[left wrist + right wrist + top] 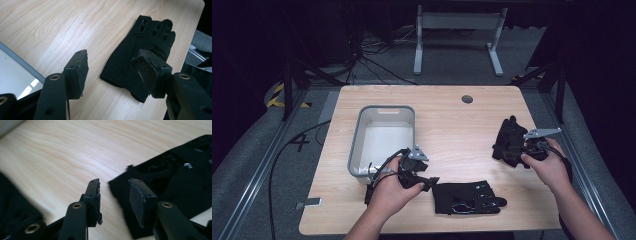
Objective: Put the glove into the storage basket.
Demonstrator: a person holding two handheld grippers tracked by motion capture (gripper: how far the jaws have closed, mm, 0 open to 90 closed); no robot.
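In the high view, the grey bin (pixel 382 137) sits on the wooden table (pixel 452 115). The left gripper (pixel 424 182) hovers just off the bin's near right corner, beside a black fingerless glove (pixel 467 197) lying flat. A second black glove (pixel 508 141) lies well to the right of the bin, with the right gripper (pixel 518 150) at it.

In the left gripper view, the jaws are spread wide above the flat glove (pixel 140 57); the bin's rim (pixel 22 66) shows at left.

In the right gripper view, the jaws stand apart over the edge of dark fabric (pixel 175 185), gripping nothing.
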